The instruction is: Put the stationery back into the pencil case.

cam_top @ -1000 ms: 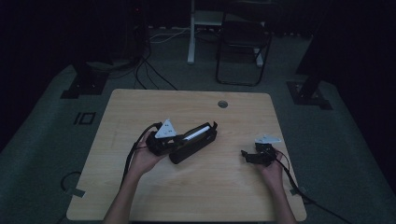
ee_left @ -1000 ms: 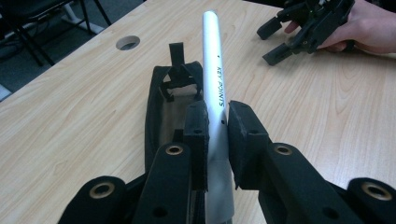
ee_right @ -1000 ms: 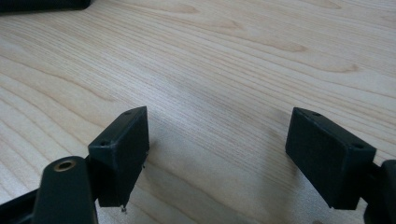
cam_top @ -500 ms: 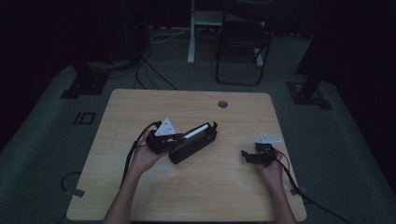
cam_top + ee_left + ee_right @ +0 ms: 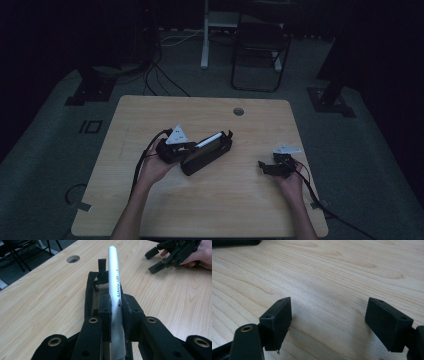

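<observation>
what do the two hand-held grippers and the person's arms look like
Both are black. The left hand-held gripper carries a grey three-cornered plate on top, and a black cable trails from it. The right hand-held gripper has a similar grey plate and a dark cable running off the table edge. Brass-coloured rivets dot the linkages. The forearms are bare, no sleeves visible.

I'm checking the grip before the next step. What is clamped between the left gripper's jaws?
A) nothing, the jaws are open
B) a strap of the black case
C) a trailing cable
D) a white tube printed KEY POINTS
D: in the left gripper view the left gripper has its pads pressed on the white tube, which lies over the open black case.
</observation>
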`<action>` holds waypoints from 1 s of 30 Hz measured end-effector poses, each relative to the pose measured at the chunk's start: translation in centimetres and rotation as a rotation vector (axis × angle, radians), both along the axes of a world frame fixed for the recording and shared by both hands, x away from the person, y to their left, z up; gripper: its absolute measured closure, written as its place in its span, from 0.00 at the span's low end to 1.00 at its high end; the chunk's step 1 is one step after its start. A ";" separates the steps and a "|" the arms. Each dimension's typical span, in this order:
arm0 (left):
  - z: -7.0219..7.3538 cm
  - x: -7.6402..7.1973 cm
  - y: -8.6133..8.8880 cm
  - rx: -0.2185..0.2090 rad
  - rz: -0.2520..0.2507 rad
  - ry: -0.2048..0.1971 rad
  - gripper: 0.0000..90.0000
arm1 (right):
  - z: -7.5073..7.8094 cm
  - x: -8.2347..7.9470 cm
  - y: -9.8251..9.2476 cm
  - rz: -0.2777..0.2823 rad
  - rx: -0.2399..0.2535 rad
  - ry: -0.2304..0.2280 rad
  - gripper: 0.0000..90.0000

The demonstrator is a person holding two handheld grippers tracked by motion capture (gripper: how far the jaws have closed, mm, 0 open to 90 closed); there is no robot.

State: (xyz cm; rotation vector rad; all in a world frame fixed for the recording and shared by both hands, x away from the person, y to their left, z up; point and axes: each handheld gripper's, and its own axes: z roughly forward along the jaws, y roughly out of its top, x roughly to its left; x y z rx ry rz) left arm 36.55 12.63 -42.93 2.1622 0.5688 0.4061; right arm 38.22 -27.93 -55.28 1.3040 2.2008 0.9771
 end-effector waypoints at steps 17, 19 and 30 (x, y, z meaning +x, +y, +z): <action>-0.5 0.6 -0.1 0.007 0.013 0.008 0.88 | 0.0 0.0 0.0 0.004 0.001 -0.001 0.24; -0.6 0.7 -0.2 0.009 0.014 0.010 0.88 | 0.0 0.0 0.0 0.004 0.001 0.000 0.24; -1.2 1.3 -0.5 0.022 0.026 0.024 0.88 | 0.0 0.0 0.0 0.004 0.000 -0.001 0.24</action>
